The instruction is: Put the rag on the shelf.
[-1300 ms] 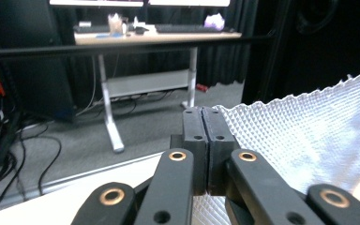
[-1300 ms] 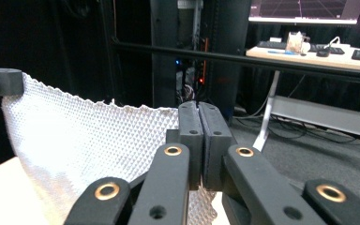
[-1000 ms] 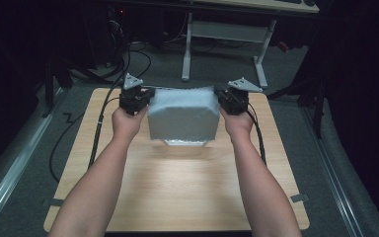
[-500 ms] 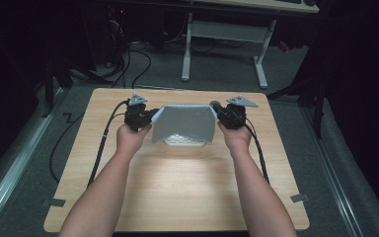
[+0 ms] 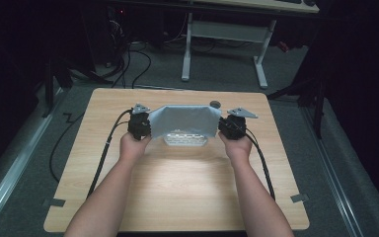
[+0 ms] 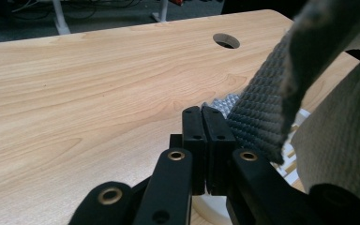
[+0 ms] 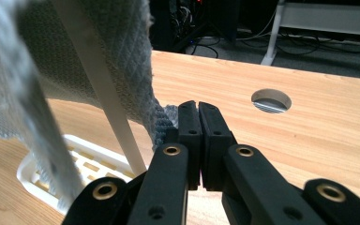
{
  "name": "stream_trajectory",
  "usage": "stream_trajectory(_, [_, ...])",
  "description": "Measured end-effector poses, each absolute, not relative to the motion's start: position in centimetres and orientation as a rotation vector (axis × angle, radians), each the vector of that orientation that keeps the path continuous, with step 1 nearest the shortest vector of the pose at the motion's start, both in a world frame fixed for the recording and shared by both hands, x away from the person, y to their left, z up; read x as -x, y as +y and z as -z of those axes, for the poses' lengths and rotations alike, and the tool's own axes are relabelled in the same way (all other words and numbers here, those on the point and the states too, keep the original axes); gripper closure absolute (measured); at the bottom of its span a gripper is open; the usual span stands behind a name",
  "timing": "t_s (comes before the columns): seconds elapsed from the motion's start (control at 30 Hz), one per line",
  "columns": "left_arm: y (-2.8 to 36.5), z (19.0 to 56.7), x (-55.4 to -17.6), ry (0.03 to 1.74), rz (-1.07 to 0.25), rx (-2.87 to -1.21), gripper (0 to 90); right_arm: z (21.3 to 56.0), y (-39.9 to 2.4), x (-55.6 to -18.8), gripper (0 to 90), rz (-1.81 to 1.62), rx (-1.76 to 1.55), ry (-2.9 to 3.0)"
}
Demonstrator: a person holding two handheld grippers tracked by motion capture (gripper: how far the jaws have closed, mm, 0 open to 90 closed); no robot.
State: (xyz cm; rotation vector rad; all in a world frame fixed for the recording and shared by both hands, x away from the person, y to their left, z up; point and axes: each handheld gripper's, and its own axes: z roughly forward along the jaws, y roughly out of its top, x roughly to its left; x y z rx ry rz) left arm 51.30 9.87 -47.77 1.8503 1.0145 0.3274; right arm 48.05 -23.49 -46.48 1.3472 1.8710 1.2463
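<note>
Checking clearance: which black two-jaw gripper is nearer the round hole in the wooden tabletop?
The right gripper: the round hole lies just beyond it; the left gripper is across the grey cloth.

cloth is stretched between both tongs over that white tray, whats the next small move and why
Probably lower both hands a little further, level with each other. The grey cloth hangs taut between the left tongs and right tongs, both shut on its corners, above the white slotted tray on the table. Its lower edge looks just clear of the tray, so easing down should drape it.
</note>
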Motion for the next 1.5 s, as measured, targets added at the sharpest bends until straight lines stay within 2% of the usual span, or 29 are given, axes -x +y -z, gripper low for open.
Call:
stream_trajectory(0.03, [9.9,47.8,-51.3,1.017,-0.328,-1.842,87.7,46.5,-23.5,-48.0,88.9,-1.245,-1.345,1.873])
stream_trajectory(0.07, [10.0,47.7,-51.2,1.026,-0.330,-1.821,81.1,46.5,-23.5,-48.0,84.9,-1.248,-1.346,1.870])
stream_trajectory(0.1, [10.0,47.7,-51.2,1.026,-0.330,-1.821,78.6,46.5,-23.5,-48.0,84.9,-1.248,-1.346,1.870])
stream_trajectory(0.17, [10.4,47.5,-51.1,1.036,-0.347,-1.803,72.0,46.1,-23.5,-47.9,78.4,-1.258,-1.332,1.874])
stream_trajectory(0.23, [10.8,47.0,-51.1,1.045,-0.360,-1.789,69.7,45.9,-23.6,-47.9,75.9,-1.263,-1.330,1.868])
stream_trajectory(0.27, [11.1,46.8,-51.1,1.050,-0.364,-1.780,63.4,45.3,-23.8,-47.8,71.0,-1.260,-1.319,1.852])
stream_trajectory(0.37, [12.1,45.9,-51.0,1.081,-0.381,-1.743,59.4,44.8,-24.0,-47.7,67.0,-1.262,-1.315,1.835])
stream_trajectory(0.63, [14.6,43.7,-50.3,1.092,-0.452,-1.711,55.1,42.9,-24.9,-47.0,57.8,-1.240,-1.283,1.799])
stream_trajectory(0.9, [16.6,42.7,-49.1,1.095,-0.495,-1.695,52.5,42.0,-25.9,-46.0,53.1,-1.232,-1.268,1.791])
stream_trajectory(1.2, [18.1,43.4,-46.6,1.073,-0.529,-1.732,48.0,42.0,-26.5,-44.1,47.2,-1.226,-1.242,1.807])
stream_trajectory(1.27, [18.5,43.8,-45.9,1.072,-0.535,-1.738,46.9,42.1,-26.7,-43.2,42.8,-1.206,-1.232,1.835])
stream_trajectory(1.5, [19.5,44.8,-42.9,1.051,-0.543,-1.752,43.5,42.2,-27.1,-40.9,36.9,-1.215,-1.207,1.850])
